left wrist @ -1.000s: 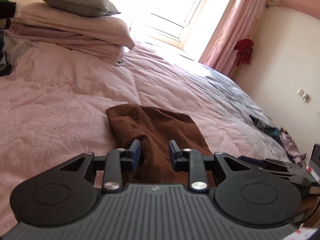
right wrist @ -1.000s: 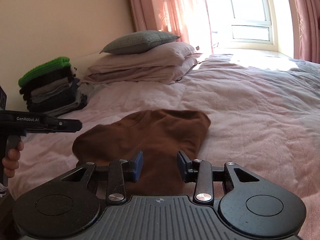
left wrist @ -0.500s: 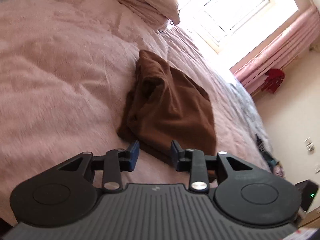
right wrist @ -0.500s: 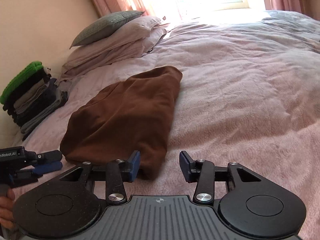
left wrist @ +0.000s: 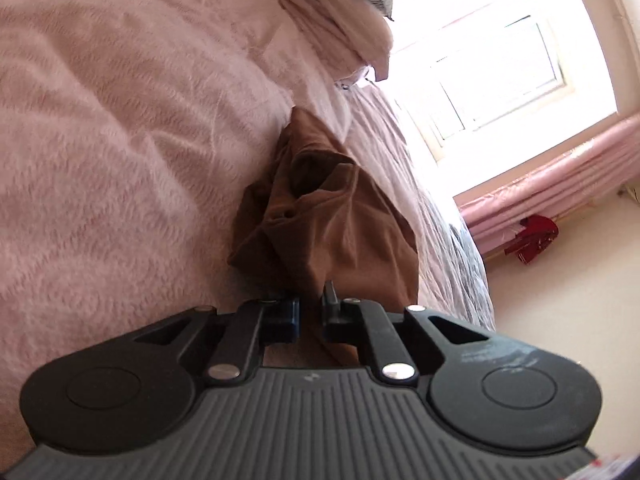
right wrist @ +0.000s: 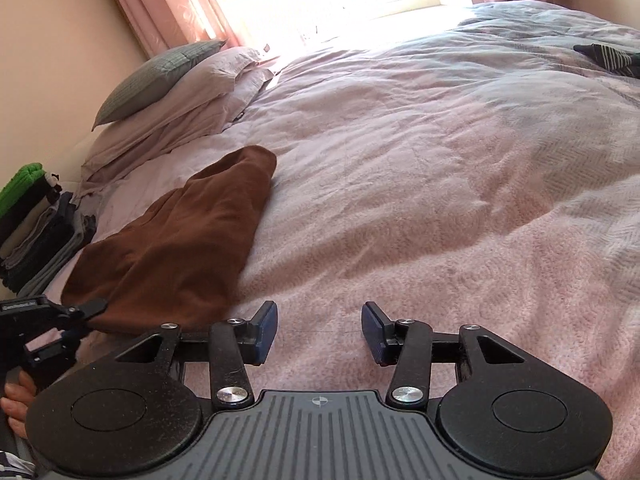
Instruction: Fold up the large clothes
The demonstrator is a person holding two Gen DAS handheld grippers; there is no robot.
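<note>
A brown garment [left wrist: 340, 220] lies folded into a thick bundle on the pink bed cover [left wrist: 120, 140]. My left gripper [left wrist: 312, 312] is shut on the garment's near edge, with brown cloth pinched between its blue pads. In the right wrist view the same brown garment [right wrist: 180, 248] stretches away at the left, and the left gripper [right wrist: 94, 307] touches its near corner. My right gripper [right wrist: 320, 332] is open over bare pink cover [right wrist: 440, 200], just right of the garment, with nothing between its fingers.
Pillows [right wrist: 172, 92] are stacked at the head of the bed. A pile of folded clothes [right wrist: 36, 232] with a green top item sits at the far left. A dark striped garment [right wrist: 608, 58] lies at the far right. A hand [right wrist: 16, 396] holds the left gripper.
The left gripper moved in low and shut on the brown garment's near edge. The right gripper shifted right, off the garment onto bare cover, and stayed open.
</note>
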